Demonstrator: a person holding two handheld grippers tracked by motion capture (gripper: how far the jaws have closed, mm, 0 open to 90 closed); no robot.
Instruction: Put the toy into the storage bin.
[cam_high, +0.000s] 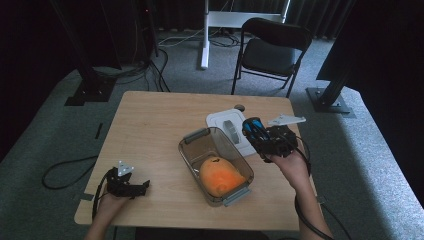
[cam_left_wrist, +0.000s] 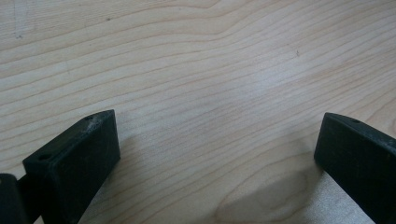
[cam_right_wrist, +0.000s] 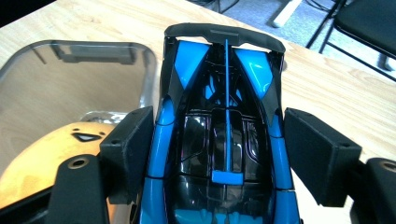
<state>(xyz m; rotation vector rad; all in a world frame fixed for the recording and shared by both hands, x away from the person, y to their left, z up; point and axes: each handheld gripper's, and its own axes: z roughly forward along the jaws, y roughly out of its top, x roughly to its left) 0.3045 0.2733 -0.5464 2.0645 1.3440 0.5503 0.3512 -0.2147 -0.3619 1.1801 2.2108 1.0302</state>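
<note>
A blue and black toy car (cam_high: 252, 127) (cam_right_wrist: 224, 93) is held off the table, with my right gripper (cam_high: 261, 136) (cam_right_wrist: 218, 149) shut on its sides. It hangs just right of a clear plastic container (cam_high: 192, 136) (cam_right_wrist: 93, 46), over the container's far right rim. An orange rounded object (cam_high: 220, 177) (cam_right_wrist: 42, 163) lies inside the container. My left gripper (cam_high: 141, 187) (cam_left_wrist: 217, 154) rests low over the wooden table (cam_high: 150, 125) near its front left corner. Its jaws stand open with nothing between them.
A white lid (cam_high: 220, 120) with a grey strip lies flat behind the container, partly under the car. Beyond the table's far edge stands a black folding chair (cam_high: 272, 50). Cables trail on the carpet to the left.
</note>
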